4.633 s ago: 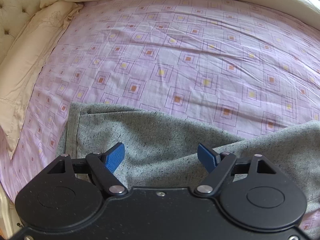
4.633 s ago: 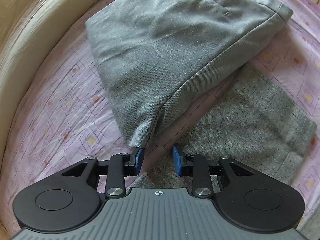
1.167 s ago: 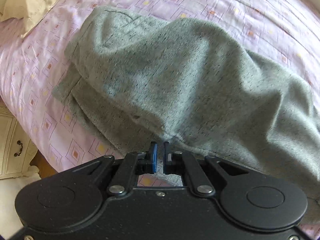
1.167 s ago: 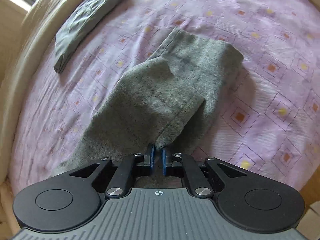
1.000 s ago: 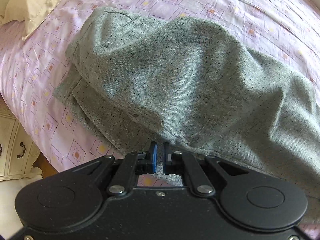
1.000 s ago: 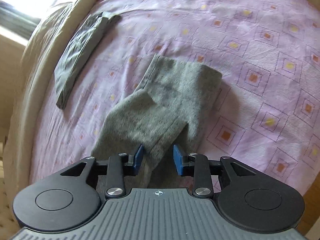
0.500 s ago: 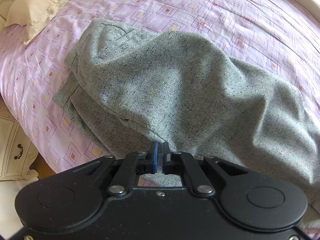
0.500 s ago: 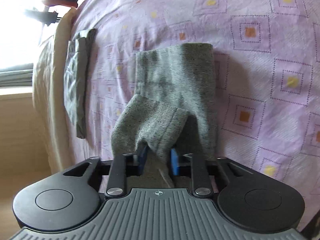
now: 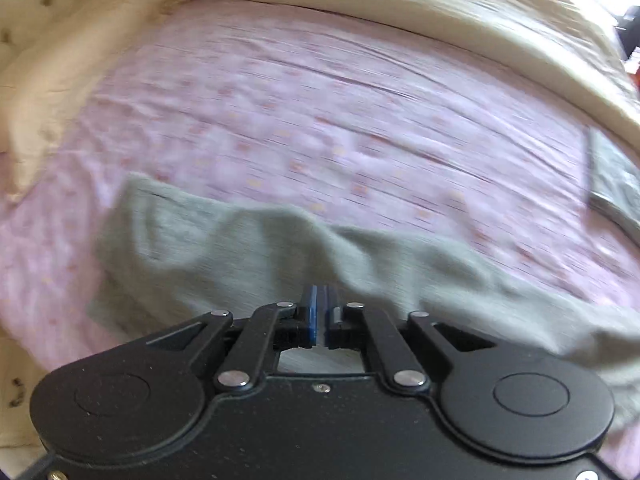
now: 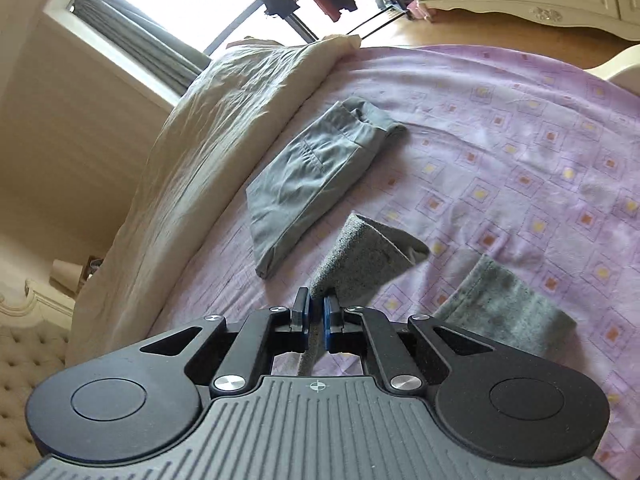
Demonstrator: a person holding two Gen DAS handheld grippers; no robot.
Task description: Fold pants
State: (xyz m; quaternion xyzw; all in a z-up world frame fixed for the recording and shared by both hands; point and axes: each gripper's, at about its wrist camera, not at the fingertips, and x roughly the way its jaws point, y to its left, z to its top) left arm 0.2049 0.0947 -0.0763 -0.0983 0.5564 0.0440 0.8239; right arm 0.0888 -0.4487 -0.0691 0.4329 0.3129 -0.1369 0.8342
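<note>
Daylight thru window [image 10: 168,4], blown out w/ glare; bed sheet [image 9: 320,128] in left view smeared by motion blur, right view sharp, edges bent by fisheye

Left wrist cam: motion-blurred look down at the bed.
I see my left gripper [image 9: 320,312] with jaws opening, only a thin gap between the blue pads; can't tell if cloth sits in it. Grey pants [image 9: 240,256] bunched just ahead on purple sheet [image 9: 320,128]. Cream pillow [image 9: 80,76] far left.
</note>
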